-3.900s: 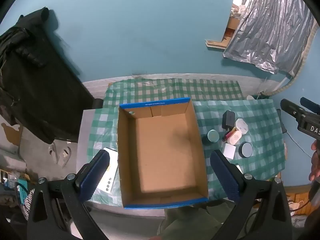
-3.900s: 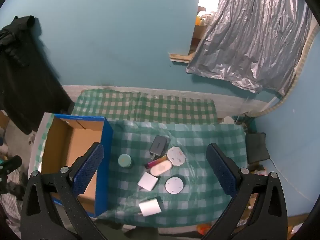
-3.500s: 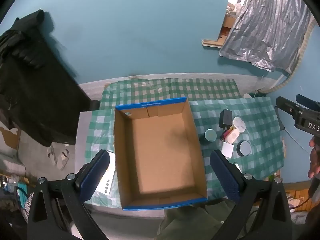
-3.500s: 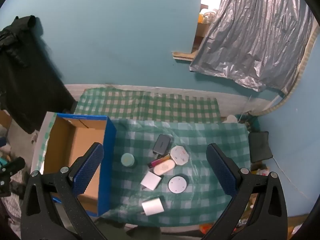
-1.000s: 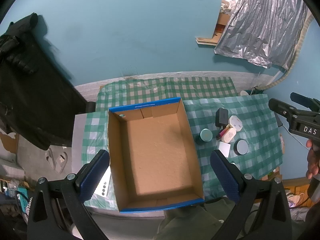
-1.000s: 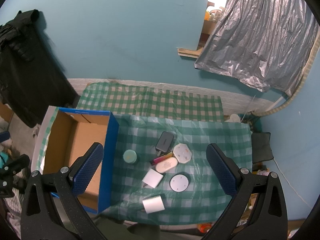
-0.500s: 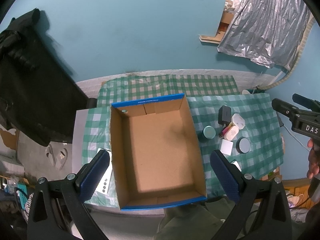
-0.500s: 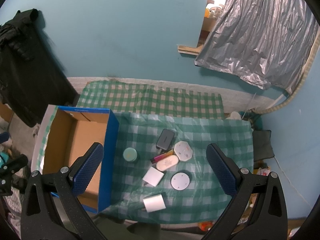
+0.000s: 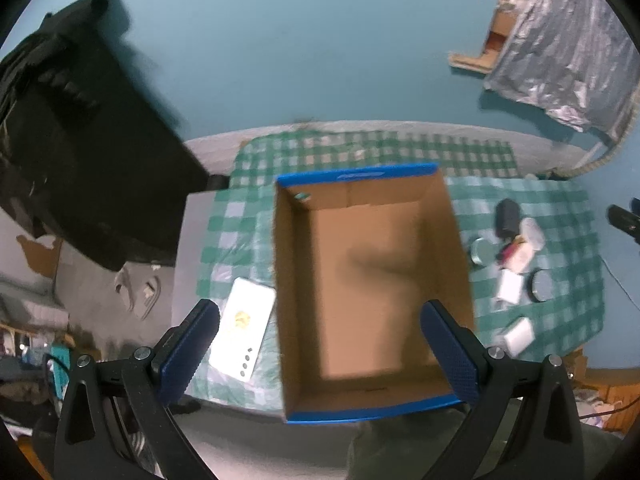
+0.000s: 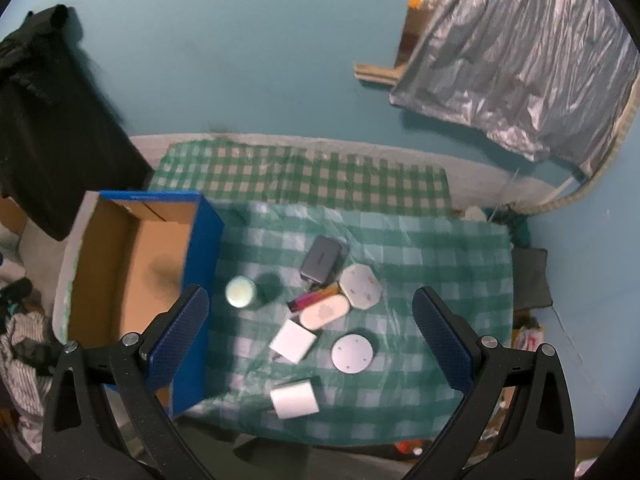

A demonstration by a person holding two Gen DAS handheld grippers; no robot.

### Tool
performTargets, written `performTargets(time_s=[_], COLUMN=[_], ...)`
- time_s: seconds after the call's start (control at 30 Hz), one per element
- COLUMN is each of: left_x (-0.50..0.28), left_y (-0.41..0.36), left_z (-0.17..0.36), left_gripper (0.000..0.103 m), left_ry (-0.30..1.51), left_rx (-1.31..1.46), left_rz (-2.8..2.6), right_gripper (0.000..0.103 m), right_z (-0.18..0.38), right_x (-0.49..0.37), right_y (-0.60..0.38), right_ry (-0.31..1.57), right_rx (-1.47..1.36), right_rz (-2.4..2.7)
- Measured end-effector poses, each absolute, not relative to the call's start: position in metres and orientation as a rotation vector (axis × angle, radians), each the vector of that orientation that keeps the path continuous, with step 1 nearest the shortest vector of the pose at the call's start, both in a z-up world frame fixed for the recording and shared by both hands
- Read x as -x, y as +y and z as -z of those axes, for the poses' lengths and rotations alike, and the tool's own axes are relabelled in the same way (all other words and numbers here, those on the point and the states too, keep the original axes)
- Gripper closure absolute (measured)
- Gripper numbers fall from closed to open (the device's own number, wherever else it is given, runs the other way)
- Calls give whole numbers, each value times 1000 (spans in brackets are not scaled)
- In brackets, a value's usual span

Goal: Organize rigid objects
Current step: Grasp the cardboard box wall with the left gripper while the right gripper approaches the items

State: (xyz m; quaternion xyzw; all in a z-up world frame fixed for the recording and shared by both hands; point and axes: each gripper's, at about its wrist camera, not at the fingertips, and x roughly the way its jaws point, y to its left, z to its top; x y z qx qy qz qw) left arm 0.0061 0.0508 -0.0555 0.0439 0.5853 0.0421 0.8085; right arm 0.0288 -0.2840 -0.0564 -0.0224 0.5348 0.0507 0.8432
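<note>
An open cardboard box with blue outer walls stands on the green checked tablecloth, nothing inside it. Right of it lie small rigid items: a teal round tin, a dark grey case, a pink-yellow stick, a white oval case, a white octagonal piece, a white square block, a grey round disc and a white box. My left gripper hovers open high above the box. My right gripper hangs open high above the items.
A white remote-like device lies on the cloth left of the box. Black cloth hangs at the left wall. Silver foil covers an opening at the back right. The table ends close to the near side.
The left view has shifted, so the box sits further right and looks larger, with motion blur. The right gripper has dropped slightly towards the items. Both grippers stay open.
</note>
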Motion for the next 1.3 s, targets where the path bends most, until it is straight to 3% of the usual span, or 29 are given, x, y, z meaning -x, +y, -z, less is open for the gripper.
performTargets(time_s=[0.37,0.93,1.1,1.2,1.3], left_x=[-1,18,23,25,27], left_y=[101,105,102,100,100], left_z=[112,196,214,224,232], left_gripper=[2,5,22,41,49], left_ry=[1364,1530,1573,1608,1623], left_rx=[10,-62,-70,-79,-90], left_rz=[-165,-205,-198,-180,-172], right_gripper=[2,5,5,8,12], right_z=[131,236,254,264,273], right_x=[-43,-37,-35,-35,-37], right_y=[-322,-337,-340,-341,-339], right_ry=[1261,1391,1419,1441,1458], right_rx=[47,52,65,69,76], right_rz=[-68,-90,-74,-70,-76])
